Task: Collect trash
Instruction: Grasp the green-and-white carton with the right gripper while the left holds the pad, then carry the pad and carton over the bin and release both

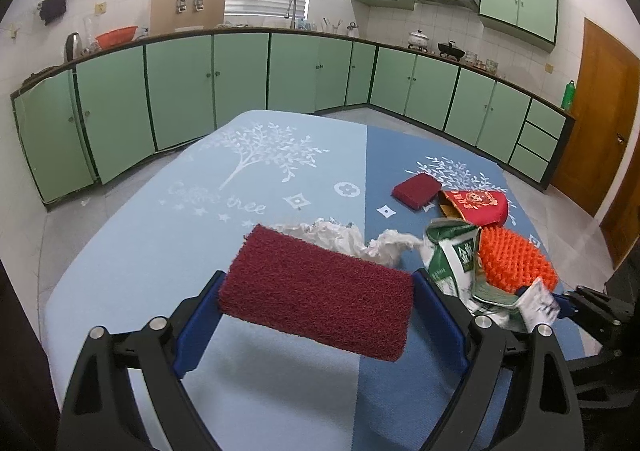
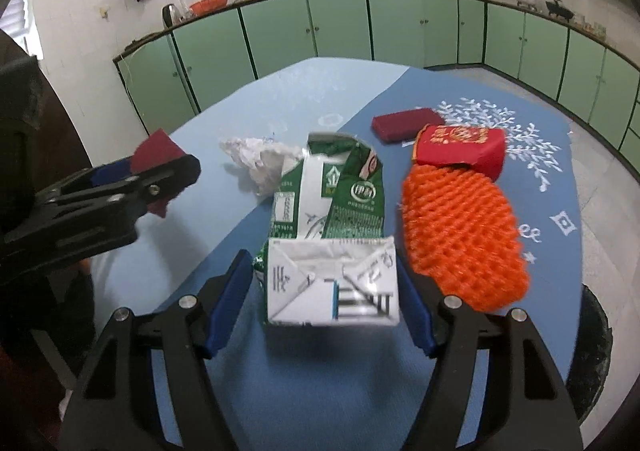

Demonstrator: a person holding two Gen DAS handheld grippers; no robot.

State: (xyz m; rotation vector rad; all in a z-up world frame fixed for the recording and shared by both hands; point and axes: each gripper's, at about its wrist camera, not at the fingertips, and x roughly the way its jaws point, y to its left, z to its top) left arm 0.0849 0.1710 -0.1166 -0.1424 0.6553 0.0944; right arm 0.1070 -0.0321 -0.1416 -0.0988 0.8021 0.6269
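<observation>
My left gripper (image 1: 318,291) is shut on a dark red scouring pad (image 1: 316,291) and holds it above the blue tablecloth (image 1: 160,219); it also shows from the side in the right wrist view (image 2: 160,171). My right gripper (image 2: 324,287) is shut on a crushed green and white milk carton (image 2: 332,235), lifted off the table; the carton shows in the left wrist view (image 1: 456,259). Crumpled white paper (image 2: 260,159) lies behind it.
An orange foam fruit net (image 2: 460,235), a red paper box (image 2: 460,149) and a second dark red pad (image 2: 404,123) lie on the table's right half. Green cabinets (image 1: 240,79) line the walls. A brown door (image 1: 600,123) is at right.
</observation>
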